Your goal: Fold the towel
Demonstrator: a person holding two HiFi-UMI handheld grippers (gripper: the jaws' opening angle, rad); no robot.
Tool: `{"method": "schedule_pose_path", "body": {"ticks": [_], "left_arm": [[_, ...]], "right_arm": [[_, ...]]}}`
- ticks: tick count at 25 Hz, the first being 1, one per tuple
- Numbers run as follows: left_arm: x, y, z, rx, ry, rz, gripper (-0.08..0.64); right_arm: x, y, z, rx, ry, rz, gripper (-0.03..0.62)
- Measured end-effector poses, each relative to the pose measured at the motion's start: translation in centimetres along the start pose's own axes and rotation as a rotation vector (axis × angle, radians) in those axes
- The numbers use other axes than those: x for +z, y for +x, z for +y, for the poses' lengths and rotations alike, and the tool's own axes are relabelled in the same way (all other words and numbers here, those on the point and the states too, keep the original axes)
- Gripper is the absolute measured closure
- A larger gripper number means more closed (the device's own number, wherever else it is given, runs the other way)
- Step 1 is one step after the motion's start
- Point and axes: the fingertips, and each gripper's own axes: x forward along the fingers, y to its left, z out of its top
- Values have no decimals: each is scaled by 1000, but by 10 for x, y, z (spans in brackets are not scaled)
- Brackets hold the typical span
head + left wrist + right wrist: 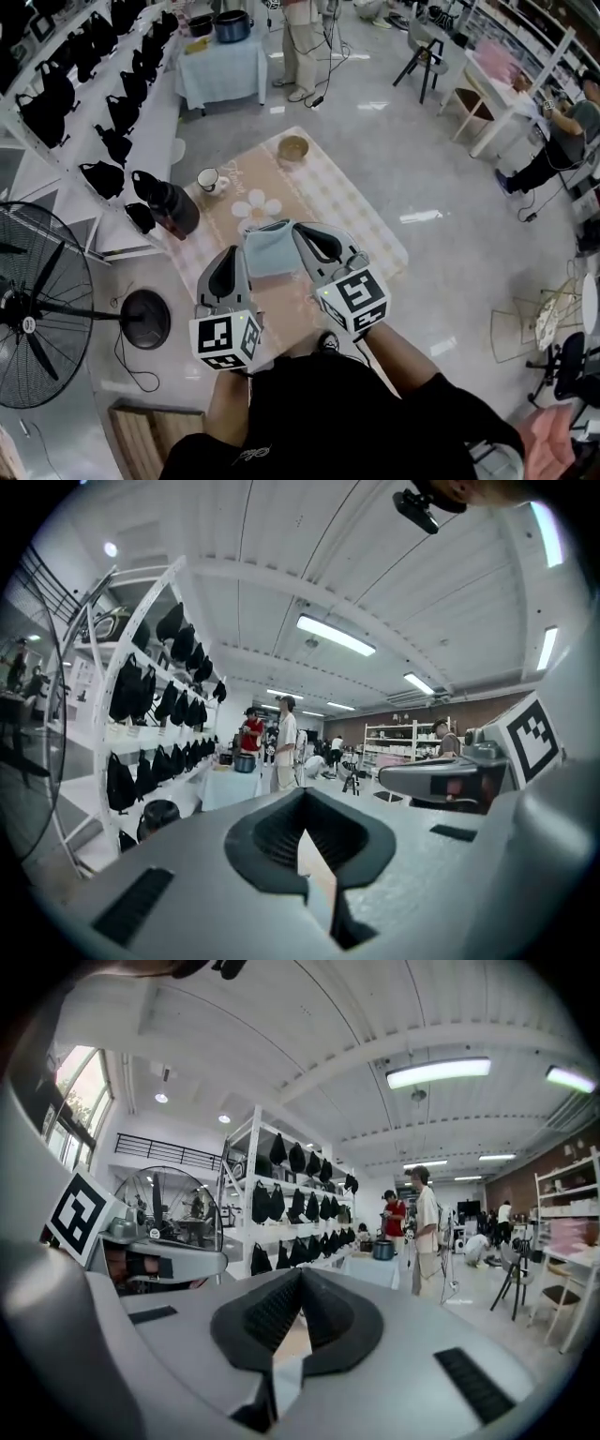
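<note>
A light blue towel (270, 253) hangs in the air between my two grippers, above a checked mat (361, 220) on the floor. My left gripper (246, 246) is shut on the towel's left top edge, and my right gripper (294, 230) is shut on its right top edge. Both point roughly level, side by side in front of my body. In the left gripper view the jaws (312, 855) meet with a pale strip of towel (321, 878) pinched in the seam. The right gripper view shows the same: jaws (286, 1330) closed on a sliver of towel (285, 1374).
On the mat stand a bowl (293, 148), a cup (208, 180) and a dark jug (172, 208). A floor fan (37, 305) is at the left, beside white shelves of black bags (112, 112). A covered table with a pot (225, 58) and standing people are beyond.
</note>
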Motion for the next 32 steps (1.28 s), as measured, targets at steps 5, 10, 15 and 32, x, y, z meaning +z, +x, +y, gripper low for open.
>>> {"method": "schedule_pose_path", "body": {"ticks": [5, 10, 15, 32], "left_arm": [[15, -5, -8, 18, 41, -39, 555], [13, -9, -9, 24, 31, -40, 555], [13, -10, -6, 32, 29, -42, 555], [11, -9, -6, 20, 20, -44, 555]], "right_arm": [[19, -7, -5, -20, -46, -44, 591], [21, -10, -3, -17, -58, -49, 591], [21, -9, -4, -13, -66, -53, 591], [21, -17, -6, -27, -78, -59, 592]]}}
